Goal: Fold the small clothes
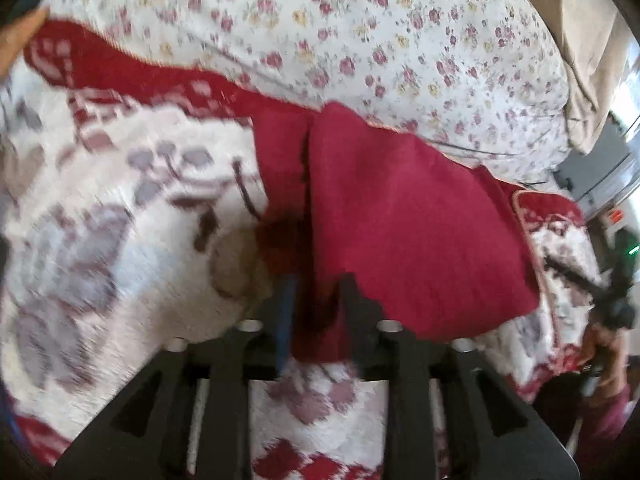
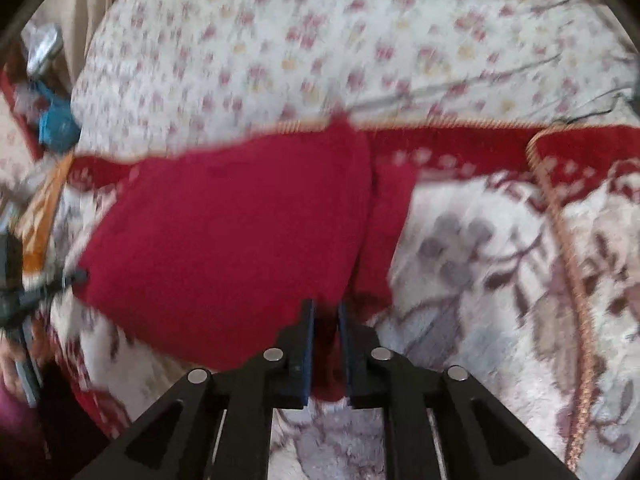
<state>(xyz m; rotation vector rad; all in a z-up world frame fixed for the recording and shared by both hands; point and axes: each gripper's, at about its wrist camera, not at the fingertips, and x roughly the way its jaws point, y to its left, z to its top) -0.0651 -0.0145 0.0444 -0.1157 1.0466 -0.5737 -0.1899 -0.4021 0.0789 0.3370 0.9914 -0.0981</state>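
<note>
2 close downward views, shared red cloth [image 1: 400, 220]

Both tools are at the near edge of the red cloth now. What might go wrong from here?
1. The right tool seems to have only a narrow strip of the red cloth between its fingers, so the edge may slip out.
2. The left tool stands wider around a bunched fold; it may catch several layers and fold unevenly.
3. The patterned blanket underneath is plush, so a low finger could snag it.
</note>
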